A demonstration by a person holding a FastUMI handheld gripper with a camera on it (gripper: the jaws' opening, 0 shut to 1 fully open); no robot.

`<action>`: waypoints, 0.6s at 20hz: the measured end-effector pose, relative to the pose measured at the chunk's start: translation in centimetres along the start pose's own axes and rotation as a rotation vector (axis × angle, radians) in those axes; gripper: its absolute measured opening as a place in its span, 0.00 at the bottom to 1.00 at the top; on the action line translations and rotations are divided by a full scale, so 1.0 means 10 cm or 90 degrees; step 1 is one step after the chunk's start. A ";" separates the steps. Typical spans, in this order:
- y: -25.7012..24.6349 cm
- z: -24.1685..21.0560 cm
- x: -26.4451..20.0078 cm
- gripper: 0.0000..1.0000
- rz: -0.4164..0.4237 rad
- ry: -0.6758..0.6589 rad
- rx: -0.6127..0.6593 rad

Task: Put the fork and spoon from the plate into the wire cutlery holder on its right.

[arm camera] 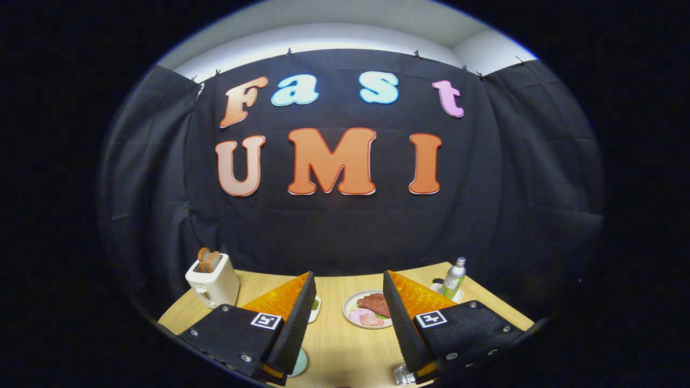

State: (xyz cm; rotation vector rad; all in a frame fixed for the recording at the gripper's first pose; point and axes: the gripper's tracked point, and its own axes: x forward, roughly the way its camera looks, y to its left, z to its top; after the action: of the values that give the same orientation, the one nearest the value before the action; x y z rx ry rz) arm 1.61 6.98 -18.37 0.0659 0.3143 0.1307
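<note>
I find the tool (pixel 347 302) raised above the desk (pixel 339 345) with its two fingers spread wide and nothing between them. Close under the left finger, a sliver of a pale round dish (pixel 299 364) shows at the finger's base. Close under the right finger's base sits a small bit of shiny metal (pixel 401 374); I cannot tell whether it belongs to the wire cutlery holder or to the cutlery. I cannot make out the fork or the spoon with any certainty.

Ahead of the fingers, in the gap between their tips, lies a white plate (pixel 350 304) carrying slices of meat and a little green. Beside the left fingertip I note the edge of a small white dish (pixel 316 308) with something green in it.

Farther off, beyond the left finger, a white toaster (pixel 214 283) stands with toast upright in its slot. Beyond the right finger, a small bottle (pixel 454 277) with a silver cap and green label stands upright on a white dish.
</note>
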 end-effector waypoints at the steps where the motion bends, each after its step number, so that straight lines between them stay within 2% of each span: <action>1: 0.15 0.00 0.02 0.75 0.016 0.002 -0.007; 12: 1.55 -0.39 0.13 0.75 0.184 0.077 -0.053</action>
State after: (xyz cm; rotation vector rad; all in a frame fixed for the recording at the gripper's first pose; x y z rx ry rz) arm -0.25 22.65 -21.11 0.0208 0.4183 0.4349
